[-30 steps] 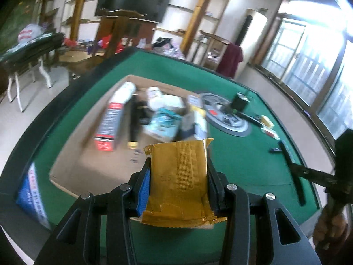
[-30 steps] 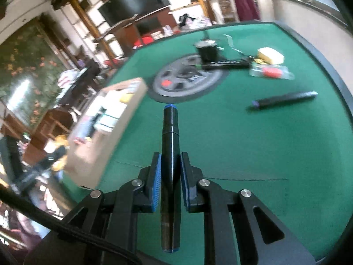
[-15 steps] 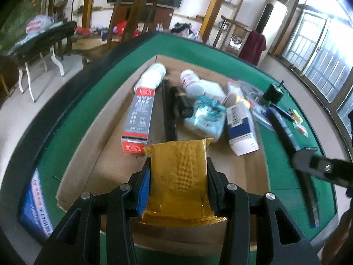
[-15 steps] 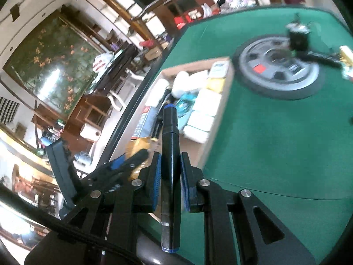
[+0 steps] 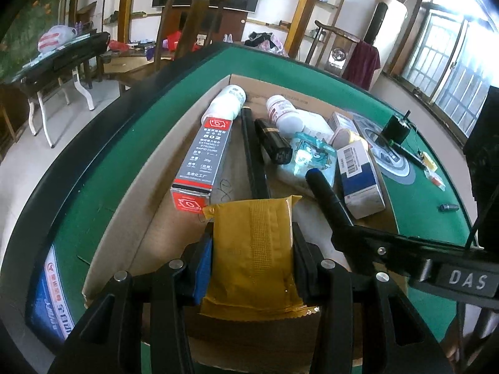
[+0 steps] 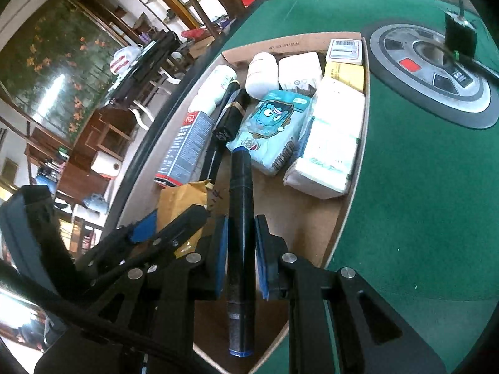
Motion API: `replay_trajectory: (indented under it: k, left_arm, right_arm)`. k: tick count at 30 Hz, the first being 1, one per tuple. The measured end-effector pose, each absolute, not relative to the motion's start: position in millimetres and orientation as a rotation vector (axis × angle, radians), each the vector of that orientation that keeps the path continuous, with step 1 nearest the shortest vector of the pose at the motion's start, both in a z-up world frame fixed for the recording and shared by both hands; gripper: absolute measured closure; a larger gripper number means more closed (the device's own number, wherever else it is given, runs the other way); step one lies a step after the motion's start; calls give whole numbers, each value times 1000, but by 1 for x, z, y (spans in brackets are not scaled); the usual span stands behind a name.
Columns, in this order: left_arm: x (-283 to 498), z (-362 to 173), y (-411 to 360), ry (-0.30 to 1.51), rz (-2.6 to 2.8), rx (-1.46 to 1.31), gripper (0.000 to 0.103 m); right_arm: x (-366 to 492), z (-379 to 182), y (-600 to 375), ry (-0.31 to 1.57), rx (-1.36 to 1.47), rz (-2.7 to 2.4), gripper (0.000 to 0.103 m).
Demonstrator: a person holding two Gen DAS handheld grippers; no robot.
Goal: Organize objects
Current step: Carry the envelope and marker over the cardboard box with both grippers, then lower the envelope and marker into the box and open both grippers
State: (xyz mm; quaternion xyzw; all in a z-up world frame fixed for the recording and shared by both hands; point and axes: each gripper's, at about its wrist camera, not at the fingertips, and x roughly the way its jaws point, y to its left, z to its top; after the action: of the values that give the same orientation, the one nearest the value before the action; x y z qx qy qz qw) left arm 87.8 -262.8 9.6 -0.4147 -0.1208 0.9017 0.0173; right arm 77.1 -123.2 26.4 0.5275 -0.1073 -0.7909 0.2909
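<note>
Bare cardboard tray floor nr front; boxes, bottles crowding rear.

A crinkled yellow packet is gripped upright above the near end of the cardboard tray; a black marker with blue ends is held lengthwise over the tray's near right part, tip toward a blue cartoon-printed tissue pack lying inside; a grey-and-red glue box lies along the tray's left side.
</note>
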Motion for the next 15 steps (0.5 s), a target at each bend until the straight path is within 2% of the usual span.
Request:
replay_trajectory:
  k: [3,11,13,15]
  left_arm:
    - [90,12,-269,-444,2800,-1259,63]
    - [101,27,-275,-540,2827,-1200,42]
    - [108,36,-270,-492,2876,-1171,41]
    - [114,44,-263,-424,2931,-1139,39]
  right_arm:
    - [79,28,-127,-244,1396,-2138,89]
    - [82,33,-118,-263,1372,-2160,87]
    - [87,42,-113,-259,1335,-2189,78]
    - [94,53,-108,-254,1284,-2223,60]
